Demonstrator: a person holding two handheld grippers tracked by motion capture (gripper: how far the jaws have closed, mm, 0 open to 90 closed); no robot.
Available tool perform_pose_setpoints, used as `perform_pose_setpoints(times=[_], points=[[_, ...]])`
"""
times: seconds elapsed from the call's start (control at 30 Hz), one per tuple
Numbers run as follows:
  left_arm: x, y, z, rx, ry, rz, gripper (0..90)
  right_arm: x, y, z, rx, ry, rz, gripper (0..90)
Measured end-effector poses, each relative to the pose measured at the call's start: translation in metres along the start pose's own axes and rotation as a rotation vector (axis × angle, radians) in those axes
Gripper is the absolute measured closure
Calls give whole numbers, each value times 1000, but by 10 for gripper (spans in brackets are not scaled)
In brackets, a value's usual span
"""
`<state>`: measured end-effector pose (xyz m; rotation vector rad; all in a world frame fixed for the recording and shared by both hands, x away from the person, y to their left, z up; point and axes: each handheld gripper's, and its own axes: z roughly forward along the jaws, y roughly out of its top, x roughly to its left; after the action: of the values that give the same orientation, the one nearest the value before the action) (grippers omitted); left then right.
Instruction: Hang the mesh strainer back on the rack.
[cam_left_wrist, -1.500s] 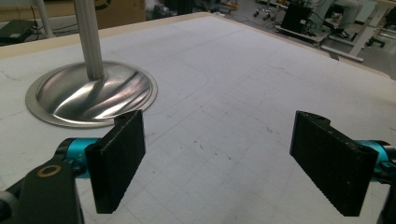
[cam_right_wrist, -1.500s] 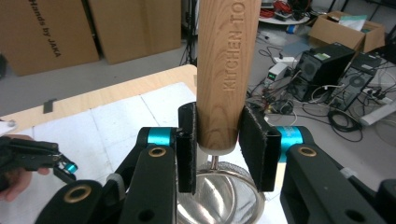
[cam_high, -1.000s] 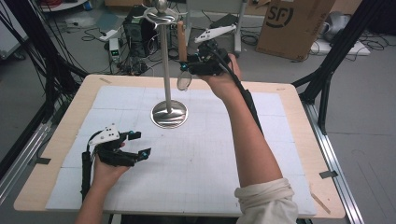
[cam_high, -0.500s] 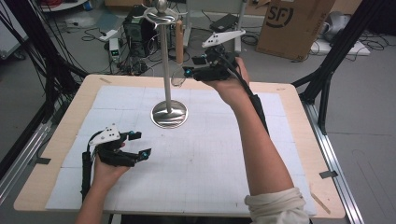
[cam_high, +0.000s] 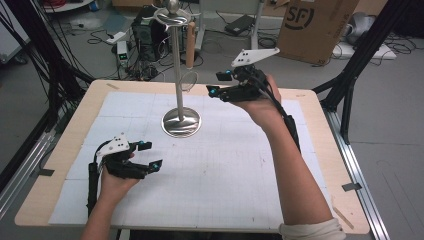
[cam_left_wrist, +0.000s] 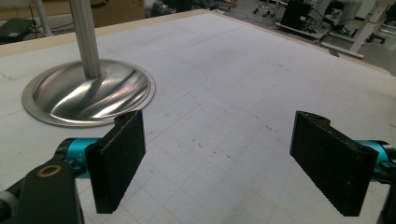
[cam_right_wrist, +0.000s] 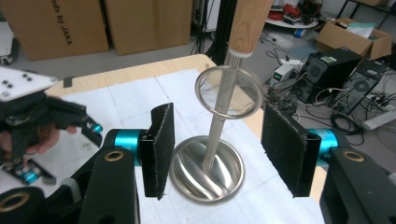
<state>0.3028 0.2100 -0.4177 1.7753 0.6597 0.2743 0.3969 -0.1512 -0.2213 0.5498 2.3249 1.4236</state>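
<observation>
Wooden-handled strainer (cam_right_wrist: 229, 93) hangs on the stand (cam_high: 180, 75), upper centre; my right gripper (cam_high: 222, 84), jaws just opening, holds nothing; left gripper (cam_high: 148, 155) open.

Open counter, one metal stand in the way

The tall silver stand with its round dished base (cam_high: 181, 122) rises mid-counter; a wooden-handled wire-ring utensil (cam_high: 189, 75) hangs beside its pole. The white gridded counter (cam_high: 240, 170) lies bare elsewhere, letting grippers pass.

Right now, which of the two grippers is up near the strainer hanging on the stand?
The right gripper, raised beside the hanging strainer with open jaws; the left gripper sits low over the table.
</observation>
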Motion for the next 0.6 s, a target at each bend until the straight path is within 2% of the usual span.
perform_pose_setpoints(times=[0.03, 0.13, 0.33, 0.43, 0.6], points=[[0, 0, 0, 2, 1, 2, 188, -1, -2, -1, -8, -3, -18, 422], [0, 0, 0, 3, 2, 1, 188, 1, -10, -6, 1, 5, -1, 419], [0, 0, 0, 1, 2, 3, 188, 0, -29, -10, 2, 8, -8, 412], [0, 0, 0, 4, 2, 3, 188, 1, -39, -14, 14, 12, 18, 408], [-1, 0, 1, 6, 0, 6, 188, 2, -55, -18, 14, 15, 33, 395]])
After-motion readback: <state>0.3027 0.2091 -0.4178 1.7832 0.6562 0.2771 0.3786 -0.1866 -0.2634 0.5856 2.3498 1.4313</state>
